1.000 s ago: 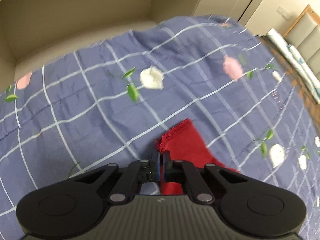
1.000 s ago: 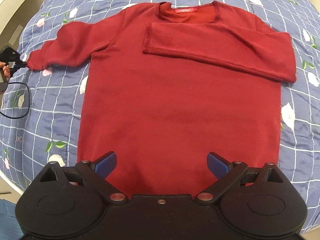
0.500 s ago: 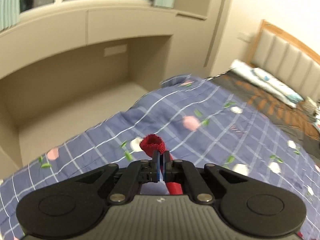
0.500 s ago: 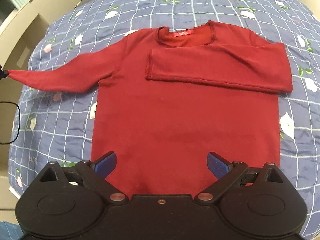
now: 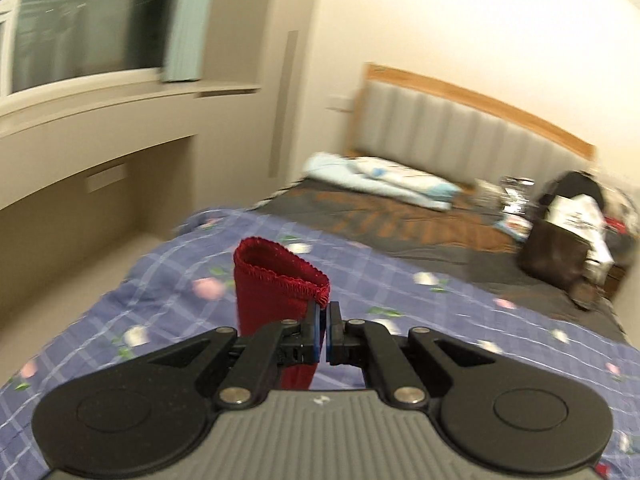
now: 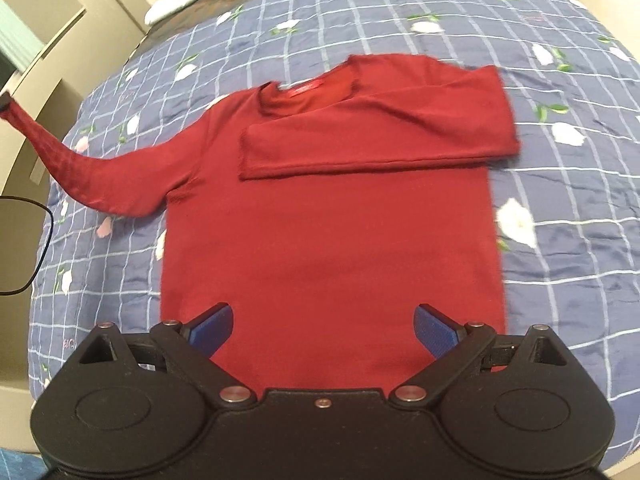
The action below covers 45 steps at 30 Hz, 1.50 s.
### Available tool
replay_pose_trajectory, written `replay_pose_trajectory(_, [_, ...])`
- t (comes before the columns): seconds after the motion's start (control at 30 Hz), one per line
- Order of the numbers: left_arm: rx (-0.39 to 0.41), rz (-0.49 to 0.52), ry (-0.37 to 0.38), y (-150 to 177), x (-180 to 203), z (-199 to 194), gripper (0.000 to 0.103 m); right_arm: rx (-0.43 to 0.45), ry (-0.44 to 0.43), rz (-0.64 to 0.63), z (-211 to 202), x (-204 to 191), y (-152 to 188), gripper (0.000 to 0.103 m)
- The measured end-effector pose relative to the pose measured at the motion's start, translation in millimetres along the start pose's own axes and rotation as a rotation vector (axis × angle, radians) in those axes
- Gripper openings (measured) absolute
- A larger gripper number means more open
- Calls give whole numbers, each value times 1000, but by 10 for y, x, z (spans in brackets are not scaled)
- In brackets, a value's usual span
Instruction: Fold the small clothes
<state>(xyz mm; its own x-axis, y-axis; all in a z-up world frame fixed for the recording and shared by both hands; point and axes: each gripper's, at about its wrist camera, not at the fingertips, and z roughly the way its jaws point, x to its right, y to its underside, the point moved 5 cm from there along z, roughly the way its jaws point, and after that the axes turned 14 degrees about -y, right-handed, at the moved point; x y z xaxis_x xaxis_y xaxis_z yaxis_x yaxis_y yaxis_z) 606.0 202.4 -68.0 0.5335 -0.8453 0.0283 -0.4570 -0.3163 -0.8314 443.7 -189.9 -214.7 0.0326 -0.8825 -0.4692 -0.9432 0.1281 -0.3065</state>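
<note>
Red knit garment: a long-sleeved red knit sweater [image 6: 328,240] lies flat, front up, on a blue checked bedspread with white and pink flowers [image 6: 580,240], neckline toward the head of the bed, hem toward the near edge.
Folded sleeve: one red sleeve [image 6: 376,136] lies across the chest, its cuff near the middle of the sweater.
Lifted sleeve: the other red sleeve [image 6: 80,168] rises off the bedspread toward the bed's left edge, its cuff pinched at the frame's left border.
Left gripper: the black two-finger left gripper [image 5: 323,332] has its blue-padded jaws pressed together on the stitched edge of the red sleeve cuff [image 5: 280,272], which stands open like a tube above the bedspread [image 5: 400,280].
Right gripper: the black right gripper [image 6: 324,324] hovers over the sweater's hem with its blue-padded fingers [image 6: 210,326] spread wide, nothing between them.
Background: a grey padded headboard with a wooden rim [image 5: 460,136], a pale blue folded quilt [image 5: 380,180] at the bed's head, and a dark bag [image 5: 560,240] at its far right edge.
</note>
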Motion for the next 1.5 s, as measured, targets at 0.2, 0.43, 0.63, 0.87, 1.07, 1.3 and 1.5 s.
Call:
replay_pose_trajectory(0.2, [40, 127, 126, 209, 977, -397, 1, 21, 19, 22, -223, 346, 15, 97])
replay_pose_trajectory(0.43, [9, 253, 200, 851, 1974, -523, 1, 16, 59, 37, -439, 745, 74, 97])
replay_pose_trajectory(0.63, [-57, 377, 228, 1532, 2571, -512, 1, 2, 91, 75, -574, 1110, 124, 97])
replay_pose_trajectory(0.87, [-100, 545, 277, 2182, 2941, -600, 1, -7, 101, 119, -625, 1385, 143, 97])
replay_pose_trajectory(1.07, [-170, 600, 302, 2501, 3093, -593, 1, -17, 95, 119, -634, 1443, 159, 97])
replay_pose_trajectory(1.3, [-290, 651, 341, 2740, 3175, -513, 6, -14, 97, 120, -645, 1510, 157, 98])
replay_pose_trajectory(1.5, [-381, 611, 368, 2815, 3102, -525, 58, 11, 103, 107, -563, 1666, -66, 98])
